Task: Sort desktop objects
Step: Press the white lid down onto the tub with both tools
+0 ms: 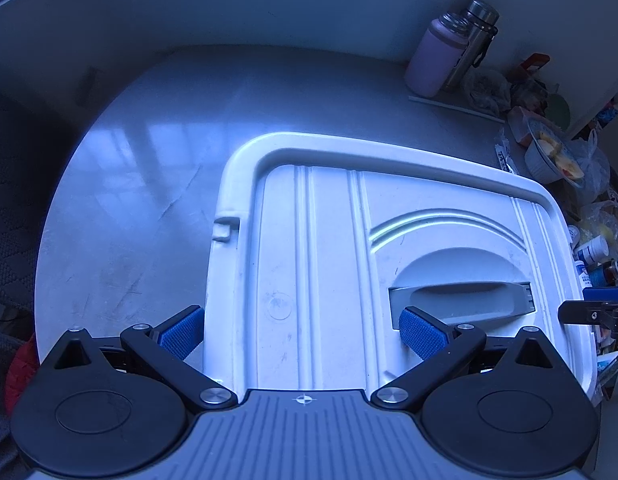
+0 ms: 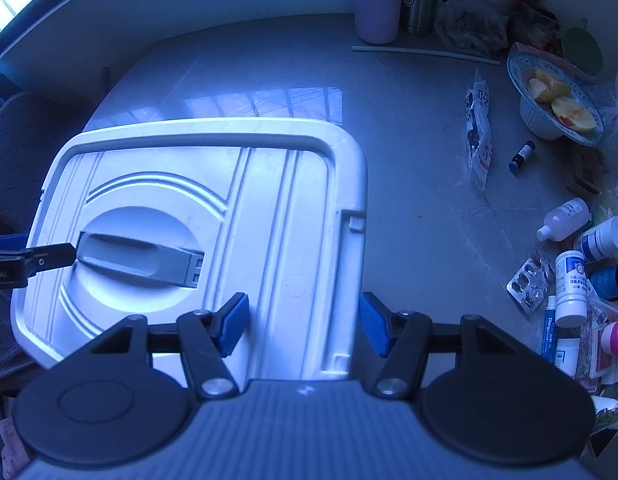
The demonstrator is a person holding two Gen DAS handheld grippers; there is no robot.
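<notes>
The storage box lid [image 2: 213, 216] lay shut; left gripper [image 1: 303, 332] and right gripper [image 2: 303, 326], jaws wide and empty, straddled its opposite edges, probably to lift it.

Glossy grey surface [image 2: 269, 80]: white lidded box [image 2: 269, 200] centre; flasks [image 2: 377, 4] at 12; fruit bowl [image 2: 549, 100], medicine bottles [image 2: 573, 288] 2 to 4.

Bare table [image 2: 409, 184] is lying open from 12 to 2 o'clock of the white box lid [image 2: 269, 208]. Medicine bottles [image 2: 589, 248] are crowding 3 o'clock; flasks [image 2: 377, 4] are blocking the far edge.
</notes>
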